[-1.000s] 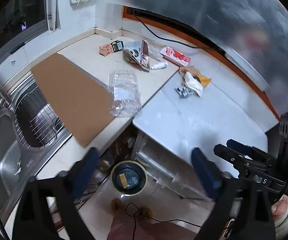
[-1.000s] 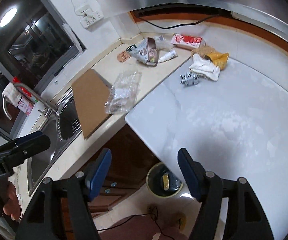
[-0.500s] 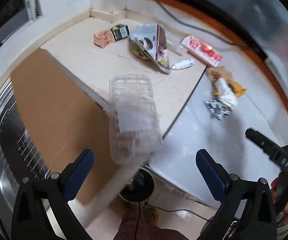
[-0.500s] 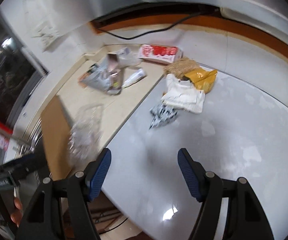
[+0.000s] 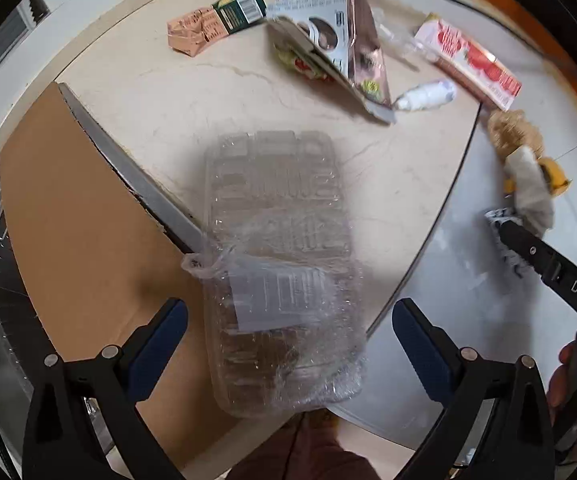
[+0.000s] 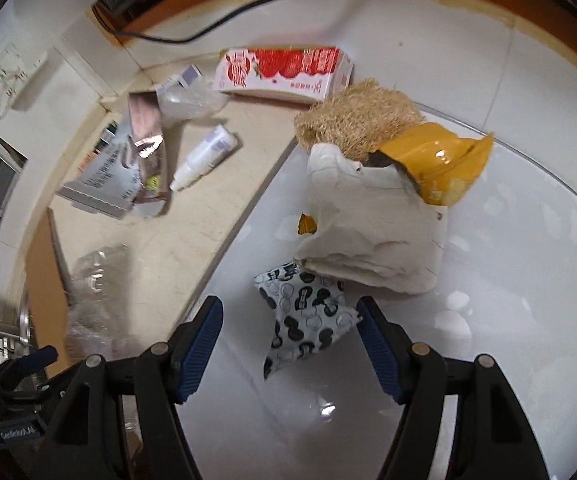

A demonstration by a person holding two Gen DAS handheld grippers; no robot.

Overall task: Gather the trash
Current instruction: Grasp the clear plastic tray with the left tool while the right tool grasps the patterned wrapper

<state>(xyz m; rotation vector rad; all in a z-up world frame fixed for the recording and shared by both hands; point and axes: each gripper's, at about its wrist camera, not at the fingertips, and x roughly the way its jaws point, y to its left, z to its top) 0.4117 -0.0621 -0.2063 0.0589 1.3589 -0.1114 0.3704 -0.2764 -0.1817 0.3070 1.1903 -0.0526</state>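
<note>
My left gripper (image 5: 288, 320) is open, its jaws either side of a clear plastic clamshell box (image 5: 280, 264) wrapped in film, which lies on the beige counter and overhangs its front edge. My right gripper (image 6: 290, 320) is open, its jaws either side of a black-and-white patterned wrapper (image 6: 308, 316) on the white counter. Behind the wrapper lie a crumpled white paper bag (image 6: 372, 232), a yellow wrapper (image 6: 440, 160) and a straw-coloured scrubber (image 6: 356, 116). The right gripper's finger (image 5: 548, 268) shows at the right of the left wrist view.
A brown cardboard sheet (image 5: 76, 240) covers part of the sink. Farther back lie a red-and-white carton (image 6: 284, 70), a small white bottle (image 6: 206, 156), a silver foil pouch (image 6: 128, 164), a pink packet (image 5: 192, 32) and a green box (image 5: 240, 10).
Both grippers have moved down and forward to the counter. The left now brackets the clear box; the right now brackets the patterned wrapper. Both stay open.
</note>
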